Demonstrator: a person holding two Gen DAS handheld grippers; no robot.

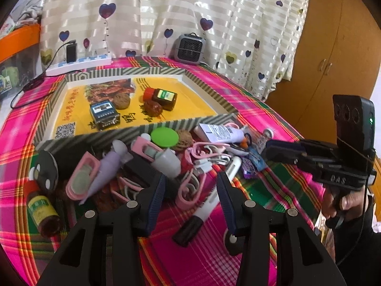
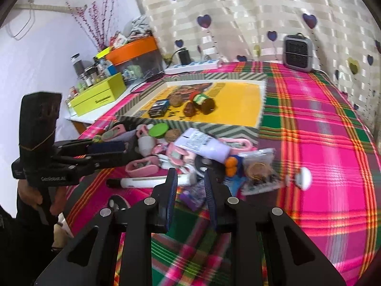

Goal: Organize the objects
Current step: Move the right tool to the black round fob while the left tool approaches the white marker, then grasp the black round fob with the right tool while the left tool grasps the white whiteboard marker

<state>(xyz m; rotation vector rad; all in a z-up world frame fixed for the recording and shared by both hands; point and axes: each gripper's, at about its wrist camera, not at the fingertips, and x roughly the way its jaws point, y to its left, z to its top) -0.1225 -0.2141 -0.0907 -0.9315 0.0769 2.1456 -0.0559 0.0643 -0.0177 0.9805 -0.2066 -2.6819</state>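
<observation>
Both grippers, left gripper [image 1: 190,183] and right gripper [image 2: 190,178], hover with jaws released and empty over the clutter pile [image 1: 166,159] on the tabletop [image 2: 321,155]. The tray [image 1: 209,95] just behind already holds four sorted items, likely the drop-off spot.

Two brown bottles [image 1: 164,98] [image 1: 42,211], one green lid [image 1: 164,137], one white tube [image 1: 220,132], one marker [image 1: 198,217]

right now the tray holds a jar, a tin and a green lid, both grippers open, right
Not the green lid: in the left wrist view it lies in the pile outside the tray. The jar and tin are inside. Left gripper and right gripper are open.
</observation>
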